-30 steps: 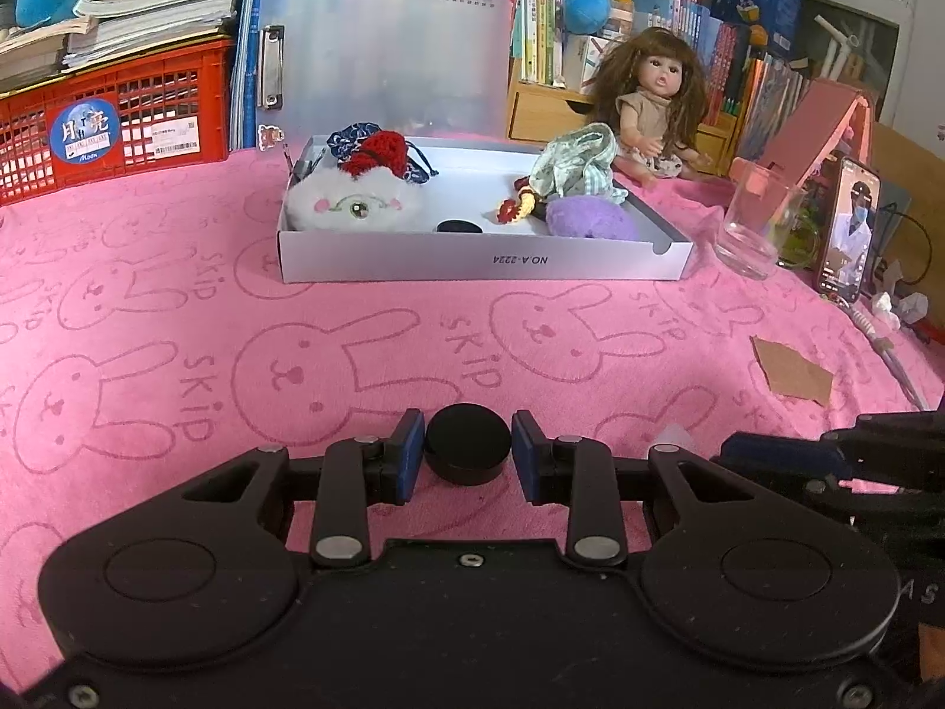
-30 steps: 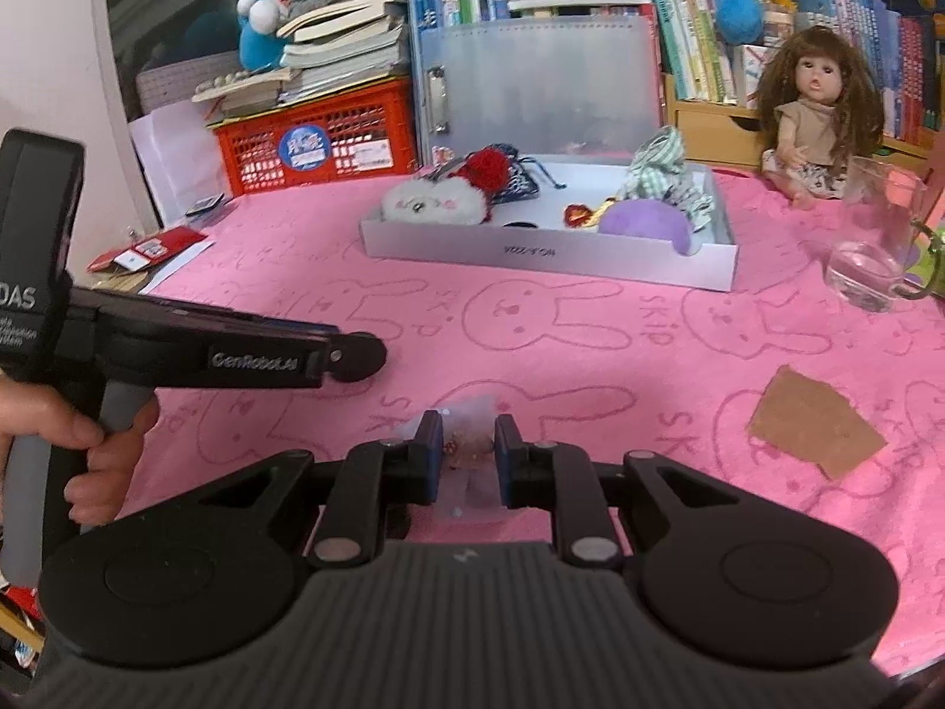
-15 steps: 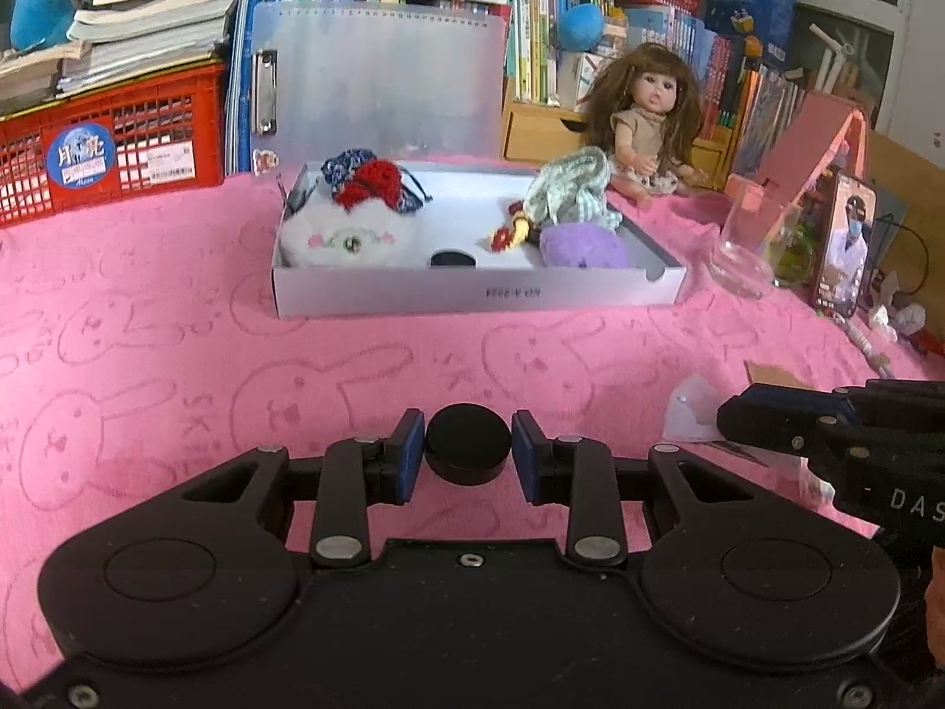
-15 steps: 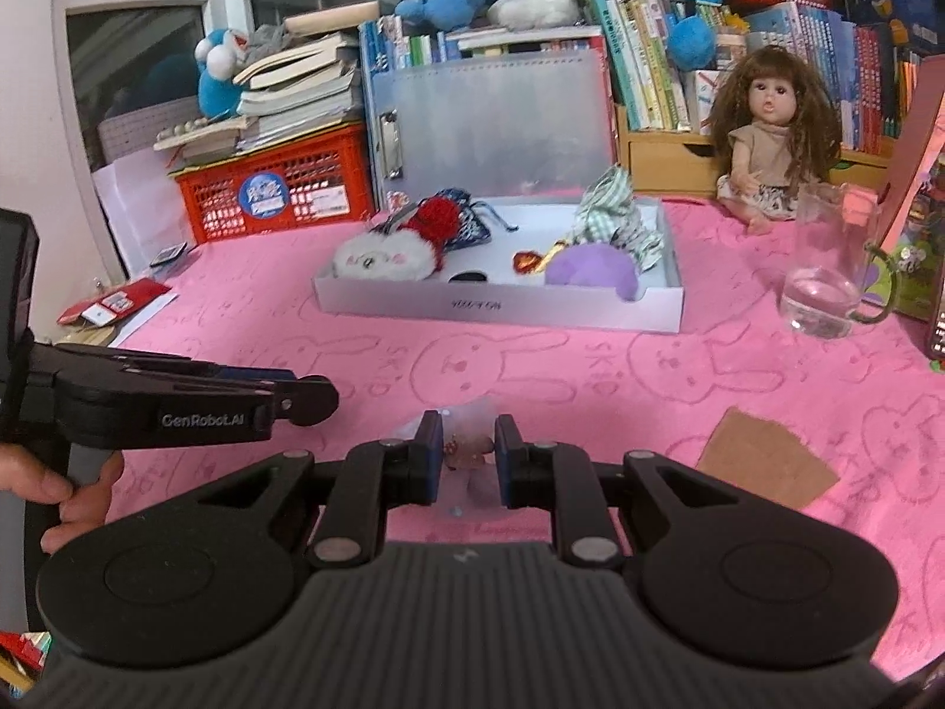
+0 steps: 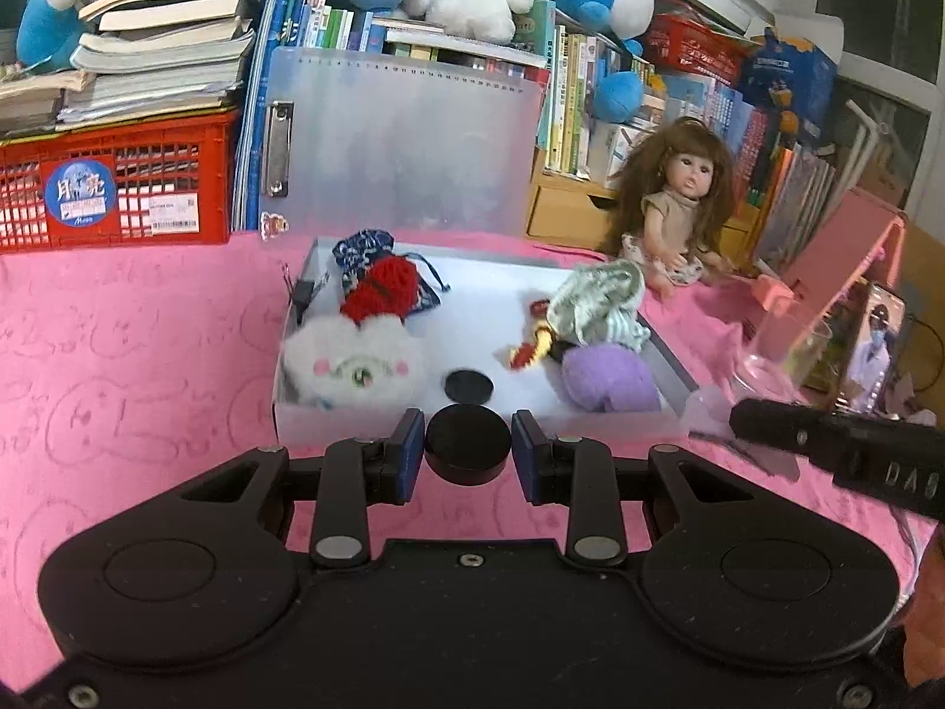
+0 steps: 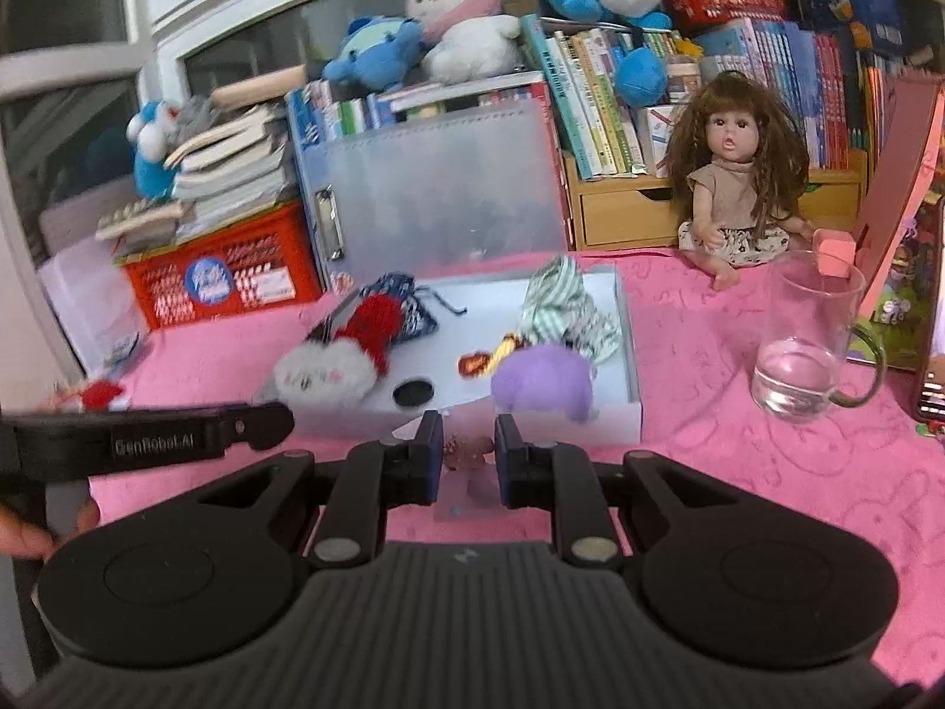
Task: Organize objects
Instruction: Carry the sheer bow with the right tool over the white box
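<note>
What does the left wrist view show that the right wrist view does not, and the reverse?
Only the left wrist view shows the left gripper shut on a black disc, and a lit phone at the right edge. Only the right wrist view shows the right gripper shut on a clear bag, and the whole glass mug with its handle. Both show the white tray, the second disc inside it, the purple plush, the doll and the red crate.
</note>
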Demonstrator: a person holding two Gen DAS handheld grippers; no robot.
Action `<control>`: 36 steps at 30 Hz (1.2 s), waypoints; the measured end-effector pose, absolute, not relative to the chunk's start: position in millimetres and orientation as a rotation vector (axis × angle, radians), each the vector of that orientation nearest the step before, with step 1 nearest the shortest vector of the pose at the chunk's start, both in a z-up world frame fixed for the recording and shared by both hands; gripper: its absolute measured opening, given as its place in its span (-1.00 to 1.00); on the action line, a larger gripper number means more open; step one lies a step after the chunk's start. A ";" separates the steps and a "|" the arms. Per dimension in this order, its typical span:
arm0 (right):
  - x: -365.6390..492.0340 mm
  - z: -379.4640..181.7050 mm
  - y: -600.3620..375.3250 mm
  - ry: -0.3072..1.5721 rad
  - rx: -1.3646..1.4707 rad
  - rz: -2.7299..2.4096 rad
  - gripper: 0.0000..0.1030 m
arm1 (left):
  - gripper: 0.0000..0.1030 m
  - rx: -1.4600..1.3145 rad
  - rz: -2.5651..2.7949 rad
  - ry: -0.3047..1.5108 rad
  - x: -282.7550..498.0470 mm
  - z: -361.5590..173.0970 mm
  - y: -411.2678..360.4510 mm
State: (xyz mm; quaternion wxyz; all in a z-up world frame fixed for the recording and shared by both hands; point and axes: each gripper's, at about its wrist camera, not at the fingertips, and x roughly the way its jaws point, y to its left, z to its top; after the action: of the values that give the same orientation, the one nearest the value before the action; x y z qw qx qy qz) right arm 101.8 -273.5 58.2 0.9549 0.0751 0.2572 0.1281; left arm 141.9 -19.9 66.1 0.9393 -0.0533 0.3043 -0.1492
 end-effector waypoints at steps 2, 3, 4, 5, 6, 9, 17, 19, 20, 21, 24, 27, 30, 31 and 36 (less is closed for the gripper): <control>115.2 61.4 -276.2 0.524 0.186 0.261 -0.58 | -0.41 -0.102 -0.294 0.615 151.1 66.7 -23.7; 121.8 62.4 -277.0 0.524 0.203 0.262 -0.58 | -0.41 -0.100 -0.289 0.611 156.5 66.8 -26.1; 129.5 63.5 -277.4 0.527 0.222 0.262 -0.58 | -0.41 -0.099 -0.285 0.609 160.3 66.7 -27.9; 135.5 63.9 -277.9 0.532 0.237 0.266 -0.58 | -0.41 -0.098 -0.282 0.606 165.6 66.5 -30.0; 143.2 64.3 -277.9 0.538 0.252 0.269 -0.58 | -0.41 -0.098 -0.279 0.603 171.3 65.9 -32.0; 163.6 64.9 -273.7 0.547 0.262 0.265 -0.58 | -0.41 -0.096 -0.275 0.603 185.9 61.5 -37.1; 203.9 54.8 -263.4 0.576 0.232 0.244 -0.57 | -0.41 -0.083 -0.269 0.635 217.8 38.7 -41.3; 210.1 52.1 -264.3 0.580 0.233 0.242 -0.57 | -0.41 -0.080 -0.267 0.644 224.6 33.5 -42.5; 214.0 49.4 -264.2 0.585 0.236 0.243 -0.57 | -0.41 -0.084 -0.266 0.647 226.8 31.6 -42.7; 217.3 46.8 -264.4 0.591 0.240 0.243 -0.57 | -0.41 -0.089 -0.268 0.648 228.9 29.8 -43.0; 226.9 37.5 -262.6 0.614 0.251 0.246 -0.57 | -0.41 -0.081 -0.282 0.641 234.3 25.6 -47.4; 235.1 28.5 -260.5 0.631 0.254 0.250 -0.57 | -0.41 -0.066 -0.292 0.640 238.9 21.7 -52.7; 241.6 21.7 -259.3 0.639 0.250 0.254 -0.57 | -0.41 -0.073 -0.295 0.648 246.0 17.2 -56.0; 243.7 20.1 -259.2 0.642 0.249 0.253 -0.57 | -0.41 -0.076 -0.294 0.651 248.5 15.8 -56.9; 254.9 12.0 -261.2 0.654 0.244 0.240 -0.57 | -0.41 -0.091 -0.286 0.649 260.7 13.4 -58.2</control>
State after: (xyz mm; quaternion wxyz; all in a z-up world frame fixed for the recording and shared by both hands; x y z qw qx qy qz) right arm 254.9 -261.2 12.0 0.9326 0.1195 0.3197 0.1172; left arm 260.7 -58.2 13.4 0.9368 -0.0443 0.3177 -0.1398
